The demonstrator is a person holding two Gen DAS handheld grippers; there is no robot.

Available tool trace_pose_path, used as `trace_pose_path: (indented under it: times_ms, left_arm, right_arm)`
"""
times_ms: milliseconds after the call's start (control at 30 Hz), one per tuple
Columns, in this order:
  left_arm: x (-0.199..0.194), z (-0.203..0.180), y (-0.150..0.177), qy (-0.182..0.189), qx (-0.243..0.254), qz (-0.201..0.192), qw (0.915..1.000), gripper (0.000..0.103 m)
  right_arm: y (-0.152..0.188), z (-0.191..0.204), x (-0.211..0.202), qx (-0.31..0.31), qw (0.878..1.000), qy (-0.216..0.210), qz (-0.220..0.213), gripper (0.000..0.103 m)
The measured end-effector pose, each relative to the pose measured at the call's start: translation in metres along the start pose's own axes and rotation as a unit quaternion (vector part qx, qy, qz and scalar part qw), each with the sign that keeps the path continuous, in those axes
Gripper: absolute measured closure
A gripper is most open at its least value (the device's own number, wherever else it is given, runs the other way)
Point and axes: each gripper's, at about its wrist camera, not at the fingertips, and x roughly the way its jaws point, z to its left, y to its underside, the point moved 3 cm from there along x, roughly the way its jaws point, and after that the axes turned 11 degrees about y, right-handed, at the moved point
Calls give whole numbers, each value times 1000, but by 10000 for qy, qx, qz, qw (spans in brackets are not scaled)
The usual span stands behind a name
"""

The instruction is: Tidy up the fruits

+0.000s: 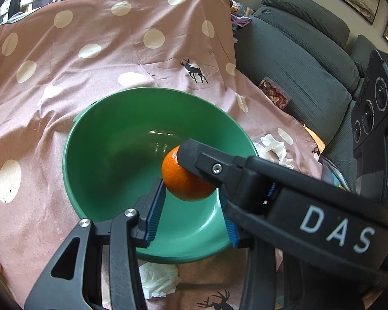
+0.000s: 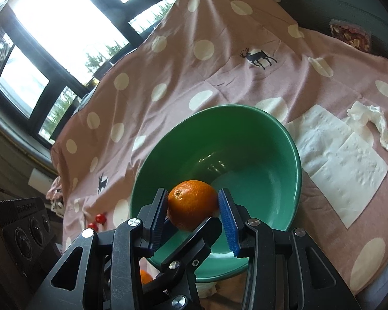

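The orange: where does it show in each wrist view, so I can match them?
Left wrist: the orange sits just right of centre, over the green bowl, between gripper fingers.
Right wrist: the orange sits low centre, between the blue pads.
Shared landmark: the deer print beyond the bowl.

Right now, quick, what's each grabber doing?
Right gripper: closed, holding the orange.
Left gripper: cannot be told; the right gripper hides one pad.
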Motion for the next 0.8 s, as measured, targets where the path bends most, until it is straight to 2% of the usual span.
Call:
trace_pose_path:
  times_ms: [233,333,433,567,667,800]
  left_arm:
    - [3,1,3,22,-43,68,10000,62]
    - [-1,1,2,56,-44,-19,10000,62]
    - [-10,0,2,84,-53,-111,9999,59]
    - [-29,3,3,-101,-12,-276,9996,58]
    - [-50,11,5,-257,-91,-446,9986,51]
    - [-84,28,12,-654,-264,-670,9953,45]
  right_arm:
    - [0,-3,3,85,9999,38,97,59]
    - [0,-4,4,105,9998,94,129,59]
    - [0,-3,2,174,9997,-138,142,59]
    - [1,4,-7,115,9999,-124,27,60]
    - [2,12,-15,-24,9999,-18,-97,60]
    - [5,28,-23,-308,9993,-83,-189,60]
